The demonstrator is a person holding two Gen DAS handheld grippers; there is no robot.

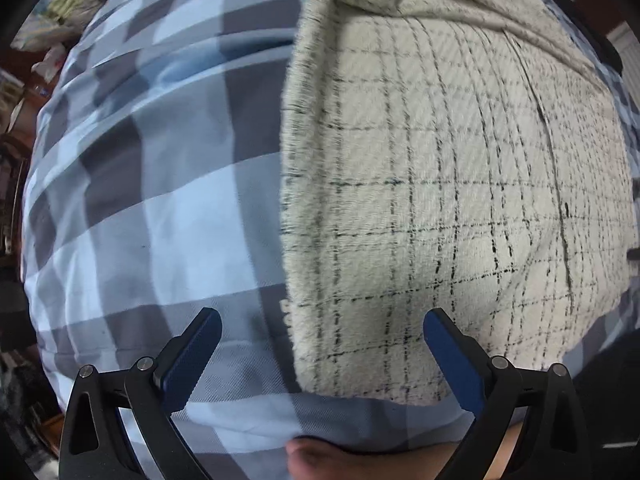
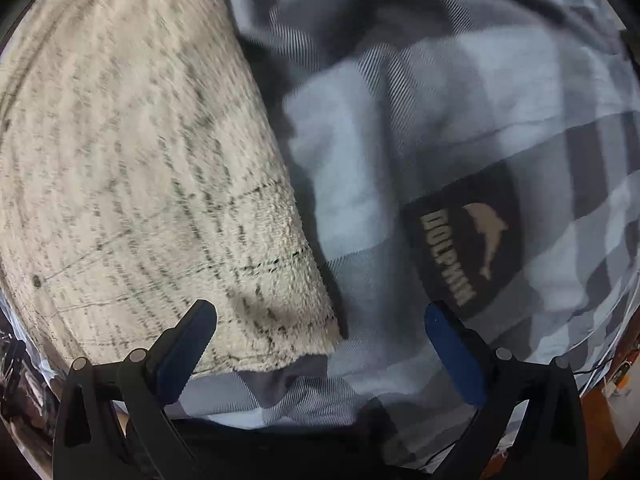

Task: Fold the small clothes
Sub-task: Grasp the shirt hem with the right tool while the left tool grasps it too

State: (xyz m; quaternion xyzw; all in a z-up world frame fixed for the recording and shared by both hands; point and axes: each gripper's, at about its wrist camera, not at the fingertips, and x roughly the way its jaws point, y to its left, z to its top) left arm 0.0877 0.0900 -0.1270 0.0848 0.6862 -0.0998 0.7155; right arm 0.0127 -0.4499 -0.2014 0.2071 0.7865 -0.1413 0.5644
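A cream fuzzy garment (image 1: 440,184) with thin black check lines lies spread flat on a blue-and-grey checked bedcover (image 1: 152,208). In the left wrist view its left edge runs down the middle, and my left gripper (image 1: 320,332) hangs open just over the near left corner, holding nothing. In the right wrist view the same garment (image 2: 132,184) fills the left side, and its near right corner points between the fingers. My right gripper (image 2: 320,328) is open and empty above that corner.
The checked bedcover (image 2: 460,120) is rumpled to the right, with a dark label (image 2: 464,240) reading DOLPHIN. A bit of a person's skin (image 1: 316,456) shows at the near edge of the bed. Cluttered shelves (image 1: 48,32) stand far left.
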